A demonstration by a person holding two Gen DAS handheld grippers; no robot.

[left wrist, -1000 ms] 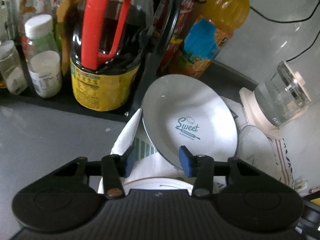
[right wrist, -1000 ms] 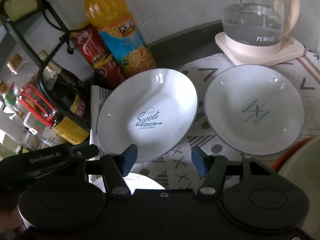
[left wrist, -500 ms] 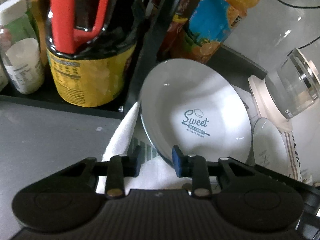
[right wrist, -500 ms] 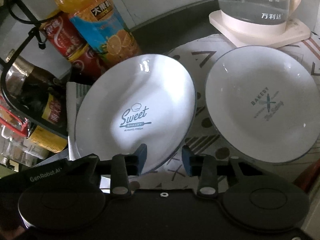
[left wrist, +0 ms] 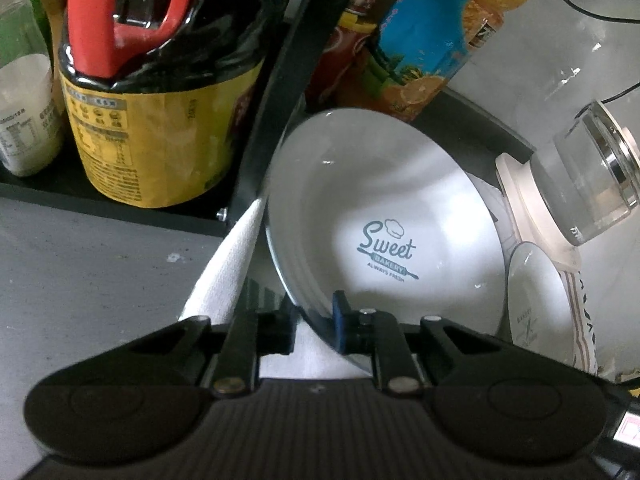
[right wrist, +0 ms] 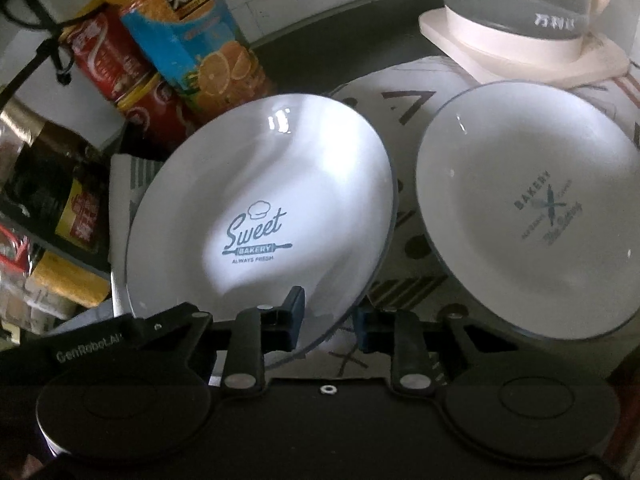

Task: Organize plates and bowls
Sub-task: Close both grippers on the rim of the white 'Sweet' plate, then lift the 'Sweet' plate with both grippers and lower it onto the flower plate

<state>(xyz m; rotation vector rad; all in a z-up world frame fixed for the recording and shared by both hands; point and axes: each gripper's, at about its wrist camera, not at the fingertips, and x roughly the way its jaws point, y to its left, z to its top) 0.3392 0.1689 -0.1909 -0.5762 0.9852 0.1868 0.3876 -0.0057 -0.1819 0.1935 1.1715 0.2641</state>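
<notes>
A white "Sweet Bakery" plate (left wrist: 380,208) (right wrist: 280,200) is tilted up off the patterned cloth (right wrist: 400,92). My left gripper (left wrist: 316,324) is shut on its near rim, one finger on each face. My right gripper (right wrist: 330,320) is shut on the plate's lower right rim, one blue pad over the face and one behind. A second white "Bakery" plate (right wrist: 532,208) lies on the cloth to the right; it also shows at the right edge of the left wrist view (left wrist: 536,292).
A black rack (left wrist: 276,92) holds a dark yellow-labelled bottle with a red handle (left wrist: 152,80) and jars at left. An orange juice bottle (right wrist: 192,36) and a red cola bottle (right wrist: 120,68) stand behind the plate. A glass kettle on a cream base (right wrist: 520,36) stands at the back right.
Both grippers moved forward onto the "Sweet Bakery" plate's rim and closed on it. The plate now stands tilted up off the cloth.
</notes>
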